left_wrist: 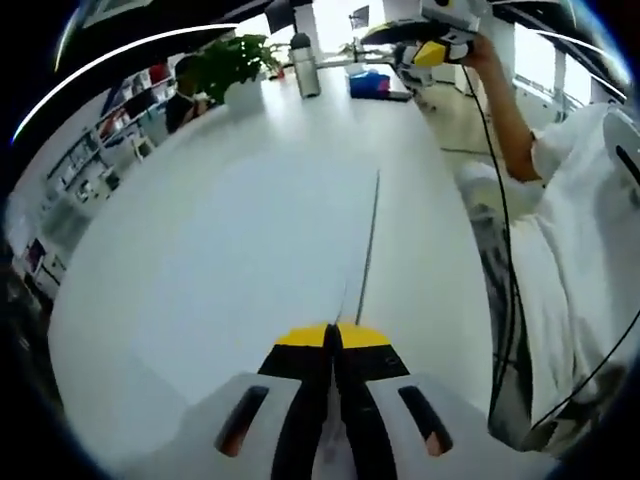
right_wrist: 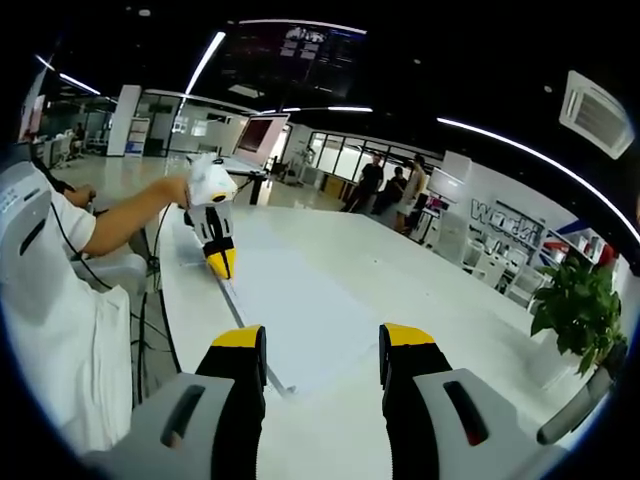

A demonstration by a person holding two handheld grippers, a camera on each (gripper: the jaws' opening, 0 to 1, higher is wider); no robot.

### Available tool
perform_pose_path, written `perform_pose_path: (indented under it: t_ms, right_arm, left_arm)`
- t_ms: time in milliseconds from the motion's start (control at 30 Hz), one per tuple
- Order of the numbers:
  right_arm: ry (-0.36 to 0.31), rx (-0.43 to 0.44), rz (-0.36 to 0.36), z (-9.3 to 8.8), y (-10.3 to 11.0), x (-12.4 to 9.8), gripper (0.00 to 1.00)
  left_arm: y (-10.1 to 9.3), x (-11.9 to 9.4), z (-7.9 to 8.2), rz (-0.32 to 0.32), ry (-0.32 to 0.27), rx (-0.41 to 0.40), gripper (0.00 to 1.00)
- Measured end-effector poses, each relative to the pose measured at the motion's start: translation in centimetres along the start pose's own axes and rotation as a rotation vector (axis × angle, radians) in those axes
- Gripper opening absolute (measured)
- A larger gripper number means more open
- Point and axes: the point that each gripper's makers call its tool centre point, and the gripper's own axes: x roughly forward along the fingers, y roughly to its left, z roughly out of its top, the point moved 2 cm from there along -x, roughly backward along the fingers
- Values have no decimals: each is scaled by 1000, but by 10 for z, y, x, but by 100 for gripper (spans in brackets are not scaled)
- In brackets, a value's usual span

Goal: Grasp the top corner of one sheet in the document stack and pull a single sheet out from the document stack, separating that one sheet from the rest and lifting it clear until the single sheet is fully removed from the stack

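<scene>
A white sheet (left_wrist: 270, 240) stretches away from my left gripper (left_wrist: 333, 335) over the white table (left_wrist: 150, 330), its right edge showing as a thin dark line. The jaws are pressed together with yellow tips touching. In the right gripper view the left gripper (right_wrist: 222, 262), held by a hand, pinches the far corner of the sheet (right_wrist: 300, 310); a dark shadow runs along the sheet's left edge. My right gripper (right_wrist: 322, 340) stands open just above the near end of the sheet, touching nothing. It also appears as the far gripper (left_wrist: 430, 53). I cannot tell whether more sheets lie beneath.
A potted plant (left_wrist: 235, 65), a metal flask (left_wrist: 305, 65) and a blue box (left_wrist: 368, 83) stand at the table's far end. The person in white (left_wrist: 580, 250) stands along the table's right side with cables hanging. Other people (right_wrist: 385, 185) stand far behind.
</scene>
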Motion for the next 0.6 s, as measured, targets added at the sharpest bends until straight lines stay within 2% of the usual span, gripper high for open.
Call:
perform_pose_path:
  t_ms: [233, 500, 600]
  right_arm:
    - [-1, -3, -1, 1, 0, -1, 45]
    - [2, -4, 0, 0, 0, 0, 45]
    - [3, -3, 0, 1, 0, 1, 45]
  left_arm:
    - [-11, -9, 2, 30, -17, 36, 3]
    - [-31, -11, -3, 3, -3, 86, 3]
    - [-35, -13, -3, 13, -5, 117, 3]
